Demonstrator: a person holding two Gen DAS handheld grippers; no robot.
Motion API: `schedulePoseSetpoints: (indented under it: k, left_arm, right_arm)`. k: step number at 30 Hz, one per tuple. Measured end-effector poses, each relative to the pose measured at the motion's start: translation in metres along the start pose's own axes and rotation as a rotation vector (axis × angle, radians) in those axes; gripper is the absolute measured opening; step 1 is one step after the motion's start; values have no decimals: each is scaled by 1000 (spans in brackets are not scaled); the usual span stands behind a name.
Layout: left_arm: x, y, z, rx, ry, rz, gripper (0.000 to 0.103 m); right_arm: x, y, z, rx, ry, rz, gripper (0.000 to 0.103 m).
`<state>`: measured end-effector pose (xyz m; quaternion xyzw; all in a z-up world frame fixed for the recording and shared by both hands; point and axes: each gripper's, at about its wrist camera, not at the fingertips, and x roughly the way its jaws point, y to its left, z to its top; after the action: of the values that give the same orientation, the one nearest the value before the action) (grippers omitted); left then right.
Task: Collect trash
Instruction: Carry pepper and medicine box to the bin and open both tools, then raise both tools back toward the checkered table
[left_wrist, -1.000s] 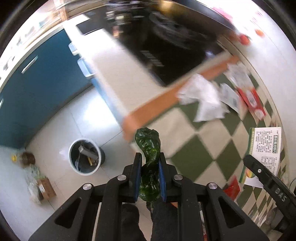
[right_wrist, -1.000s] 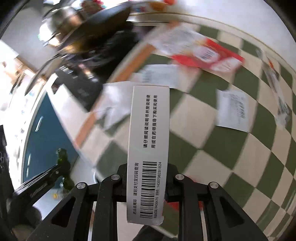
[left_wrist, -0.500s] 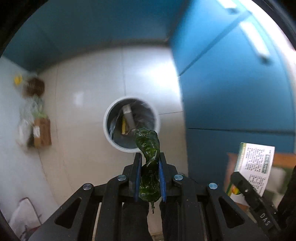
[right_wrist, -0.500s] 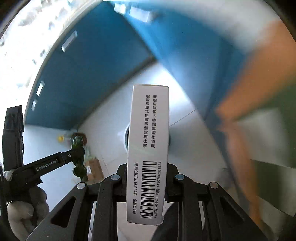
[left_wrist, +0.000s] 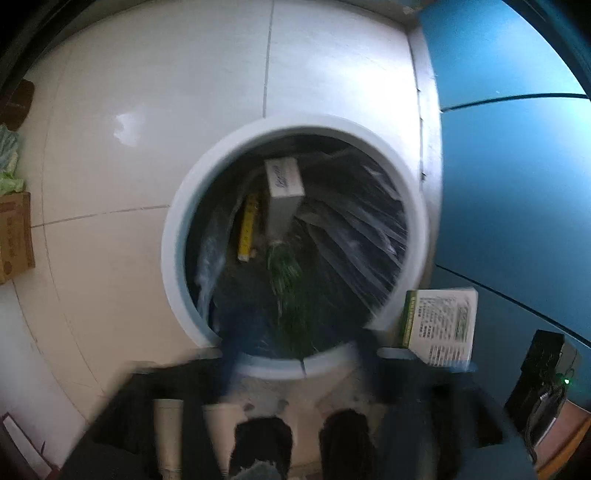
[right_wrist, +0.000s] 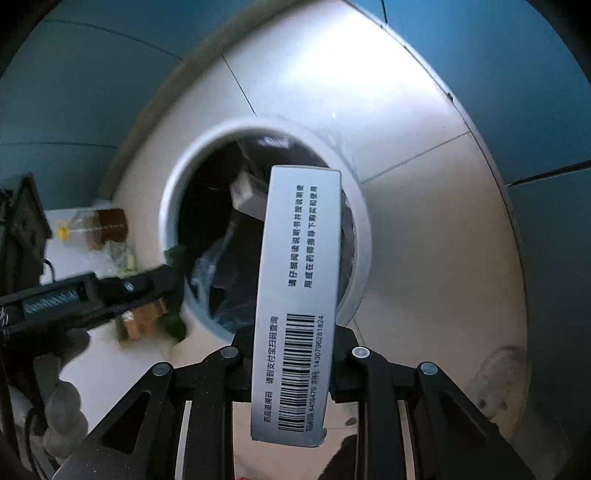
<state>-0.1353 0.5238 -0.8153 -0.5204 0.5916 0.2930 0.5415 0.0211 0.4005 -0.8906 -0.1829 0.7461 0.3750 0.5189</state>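
A round white-rimmed trash bin (left_wrist: 177, 236) with a black liner stands on the floor right below both grippers. My left gripper (left_wrist: 299, 350) is over its near rim, its blurred jaws opening wide. The crumpled green wrapper (left_wrist: 288, 288) streaks down inside the bin's mouth, free of the pads. In the right wrist view the bin (right_wrist: 173, 206) lies under my right gripper (right_wrist: 293, 339). Its jaws are starting to open, and the white barcoded box (right_wrist: 299, 258) stands upright between the pads. That box (left_wrist: 439, 325) also shows at the bin's right rim. The left gripper (right_wrist: 162, 284) reaches in from the left.
Inside the bin lie a white carton (left_wrist: 284, 177) and a yellow packet (left_wrist: 247, 229). Blue cabinet fronts (left_wrist: 509, 166) stand close on the right of the bin. A cardboard box (left_wrist: 14, 236) and bags lie on the white tiles at the left. A gloved hand (right_wrist: 62, 406) holds the left gripper.
Both grippers swung off the checkered table and dropped to just above the bin. The left jaws spread and let go of the green wrapper. The right one still carries the box.
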Motion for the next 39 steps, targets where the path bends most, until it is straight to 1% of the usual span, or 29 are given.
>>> schedulePoseSetpoints:
  k: [1,3,4,5,6,7,8,9,12,16,17,20,22,24,28,33,39]
  left_arm:
    - [-1,3,0,-1,-18,13,102]
    - [-5,5,-2,6,-27,26,102]
    - [-9,7,-4,8,-32,43,102]
    - [-16,7,-6,17,-46,66,102]
    - [-23,6,-10,27,-64,95,102]
    - [-33,5,-16,40,-91,137,102]
    - [-41,4,-21,53,-117,164,102]
    - [-57,2,-29,70,-156,188,102]
    - [-96,-4,-50,98,-226,257,102]
    - [-157,-17,-84,89,-293,294,102]
    - [-172,-20,-90,90,-305,300,102]
    - [-225,-37,-121,110,-359,320,102]
    - [-262,-47,-144,116,-394,317,102]
    - [-288,-56,-161,114,-417,310,102]
    - [-344,-73,-201,110,-457,301,102]
    - [-396,-91,-244,95,-485,267,102]
    - [-439,-108,-290,114,-514,236,102]
  right_arm:
    - [2,2,2,-7,-1,-11,48]
    - [0,4,2,-29,-15,-29,65]
    - [-4,7,1,-36,-17,-43,69]
    - [-9,10,0,-49,-26,-65,77]
    - [-16,13,-1,-65,-39,-92,84]
    - [-21,13,1,-77,-47,-120,88]
    - [-31,16,-2,-99,-52,-152,96]
    - [-41,19,-4,-117,-68,-188,102]
    - [-86,38,-19,-173,-114,-298,103]
    - [-144,63,-39,-218,-167,-354,103]
    - [-159,69,-44,-228,-185,-345,103]
    - [-214,87,-63,-240,-202,-325,103]
    - [-250,99,-76,-251,-230,-325,103]
    - [-292,112,-92,-269,-268,-317,103]
    - [-362,124,-124,-283,-318,-301,103]
    - [-445,137,-168,-319,-361,-282,103]
    - [-518,153,-216,-365,-420,-254,103]
